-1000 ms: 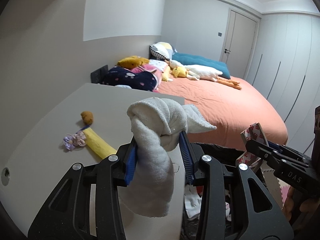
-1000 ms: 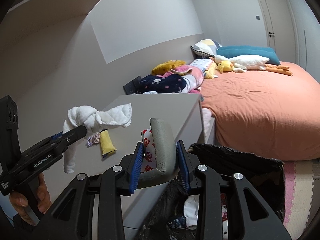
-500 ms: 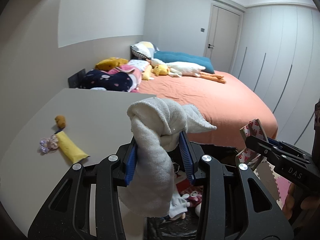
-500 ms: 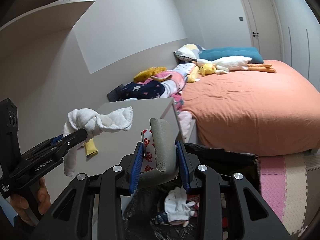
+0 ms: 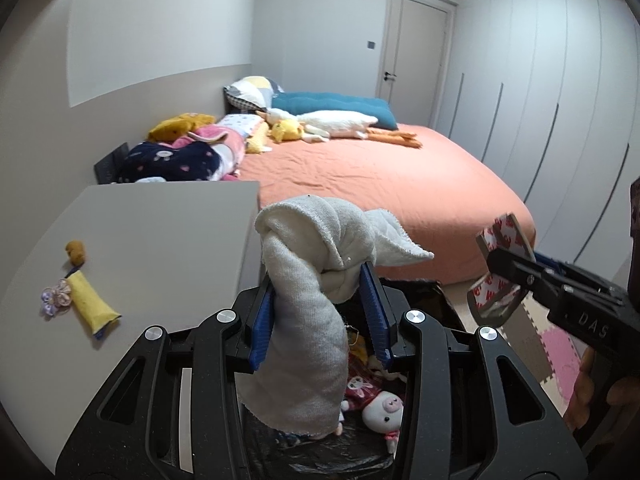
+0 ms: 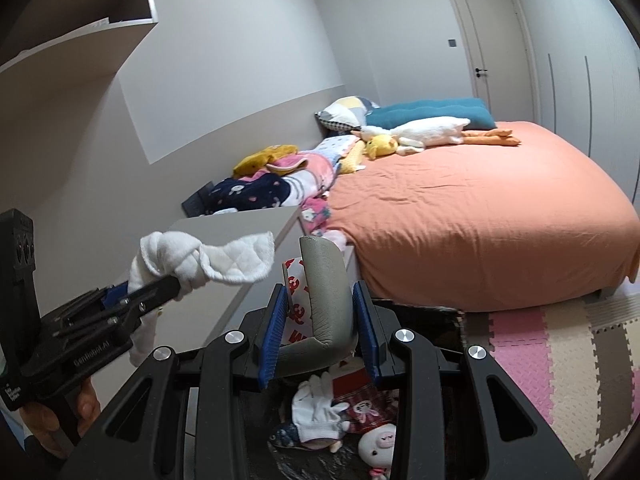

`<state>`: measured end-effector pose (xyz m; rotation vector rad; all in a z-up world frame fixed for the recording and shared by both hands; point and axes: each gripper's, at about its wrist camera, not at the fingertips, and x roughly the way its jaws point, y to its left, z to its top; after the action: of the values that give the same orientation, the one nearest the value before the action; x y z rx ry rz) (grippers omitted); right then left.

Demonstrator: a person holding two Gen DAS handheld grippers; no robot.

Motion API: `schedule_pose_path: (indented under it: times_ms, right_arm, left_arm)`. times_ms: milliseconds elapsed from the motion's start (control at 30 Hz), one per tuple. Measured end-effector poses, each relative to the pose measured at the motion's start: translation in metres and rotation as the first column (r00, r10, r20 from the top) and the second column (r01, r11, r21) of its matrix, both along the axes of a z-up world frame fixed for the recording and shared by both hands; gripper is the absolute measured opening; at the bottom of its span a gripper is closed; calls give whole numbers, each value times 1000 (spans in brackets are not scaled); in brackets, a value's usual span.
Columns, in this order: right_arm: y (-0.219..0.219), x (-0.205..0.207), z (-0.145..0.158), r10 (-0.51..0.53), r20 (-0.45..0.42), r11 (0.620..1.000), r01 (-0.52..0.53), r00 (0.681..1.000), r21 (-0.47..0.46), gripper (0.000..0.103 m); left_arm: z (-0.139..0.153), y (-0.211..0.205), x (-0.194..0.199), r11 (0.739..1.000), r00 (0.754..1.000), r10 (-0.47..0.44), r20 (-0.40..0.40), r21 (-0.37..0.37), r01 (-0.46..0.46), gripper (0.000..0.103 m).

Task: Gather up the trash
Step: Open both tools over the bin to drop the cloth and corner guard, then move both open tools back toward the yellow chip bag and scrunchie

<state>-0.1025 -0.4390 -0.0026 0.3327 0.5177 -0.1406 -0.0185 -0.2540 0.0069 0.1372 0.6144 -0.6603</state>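
Observation:
My left gripper [image 5: 318,312] is shut on a knotted white cloth [image 5: 308,280], which hangs over the open black trash bag [image 5: 436,300]; the cloth also shows in the right wrist view [image 6: 192,256]. My right gripper [image 6: 320,328] is shut on a bent grey foam strip with red-printed backing [image 6: 326,280], held above the same bag [image 6: 420,312]; the strip also shows in the left wrist view [image 5: 500,268]. The bag holds a white glove [image 6: 316,408], a pig plush [image 6: 378,444] and other items.
A grey desk [image 5: 160,240] at left carries a yellow wrapper [image 5: 90,304], a purple hair tie [image 5: 54,300] and a brown lump [image 5: 76,250]. An orange bed [image 5: 380,184] with plush toys and clothes lies behind. Foam floor mats [image 6: 560,344] lie at right.
Both grippers moved right from over the desk to above the trash bag, still holding the cloth and the foam strip. The bag's contents have come into view.

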Motion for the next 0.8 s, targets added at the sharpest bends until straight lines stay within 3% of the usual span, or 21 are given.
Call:
schedule_pose_path:
  times_ms: [33,67,100,133,167,233,800]
  right_arm:
    - [-2,-1,0,-8,-1,1000,8,1000,-3,36]
    - [-4,-2,0,-20,-8,1000,20,1000,-14,43]
    - [-5,-2,0,-35,-10,999,34,999,-21,53]
    - [-7,-5,1,-53,-3,998,53,999,-24,74]
    - [-9,-8,2,-73,10,997,73,997,-26,82]
    - [-12,-12,4,-100,23,994,100,995,-31,82]
    - [-21,-18,-1,-123,28,992,123,992,7,82]
  left_arm:
    - [-1,-3,-1,1000,1000,-11,-4,6,11,43]
    - [-4,-8,-1,999,999,-30,-18,22,31,57]
    - [-7,-11,-1,998,999,-40,-22,37,41,81]
    - [-8,-15,-3,998,999,-41,-10,51,42,92]
    - [-9,-17,-7,997,999,-32,28,65,30,97]
    - [-11,-21,-12,995,997,-29,68,98,22,97]
    - [-15,-15,-7,994,999,-11,50,111,5,97]
